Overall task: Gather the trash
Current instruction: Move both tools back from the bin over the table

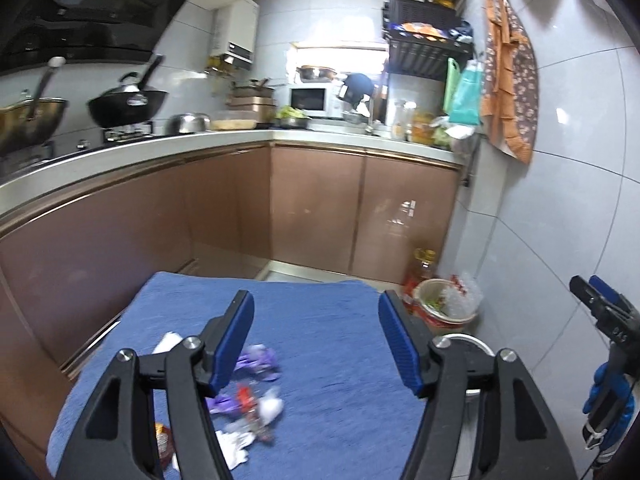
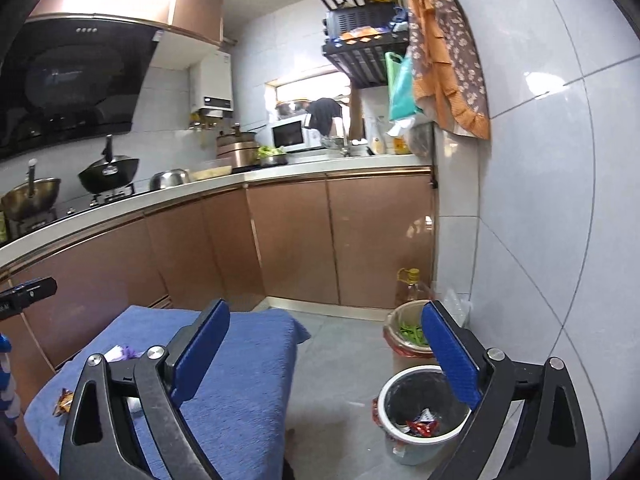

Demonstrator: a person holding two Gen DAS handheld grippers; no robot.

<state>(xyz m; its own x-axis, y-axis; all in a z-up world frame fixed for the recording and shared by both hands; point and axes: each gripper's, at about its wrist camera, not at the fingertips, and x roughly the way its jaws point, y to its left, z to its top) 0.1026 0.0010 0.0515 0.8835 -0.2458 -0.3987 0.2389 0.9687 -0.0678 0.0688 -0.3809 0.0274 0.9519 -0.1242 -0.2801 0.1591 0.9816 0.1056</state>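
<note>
Several pieces of trash lie on a blue cloth-covered table (image 1: 320,340): purple wrappers (image 1: 256,364), a red wrapper (image 1: 244,396), crumpled white paper (image 1: 234,442) and an orange wrapper (image 2: 64,400). My left gripper (image 1: 316,344) is open and empty above the table, right of the trash. My right gripper (image 2: 324,356) is open and empty, over the floor beside the table's right edge. A white trash bin (image 2: 420,416) with a black liner stands on the floor below the right fingers (image 2: 452,356) and holds a red wrapper (image 2: 420,426). The right gripper also shows in the left wrist view (image 1: 592,288).
A second bin (image 2: 408,332) with green scraps and an oil bottle (image 2: 410,284) stand by the tiled wall (image 2: 540,200). Brown cabinets (image 1: 312,208) and a countertop with pans run along the left and back. Grey floor (image 2: 340,360) lies between table and bins.
</note>
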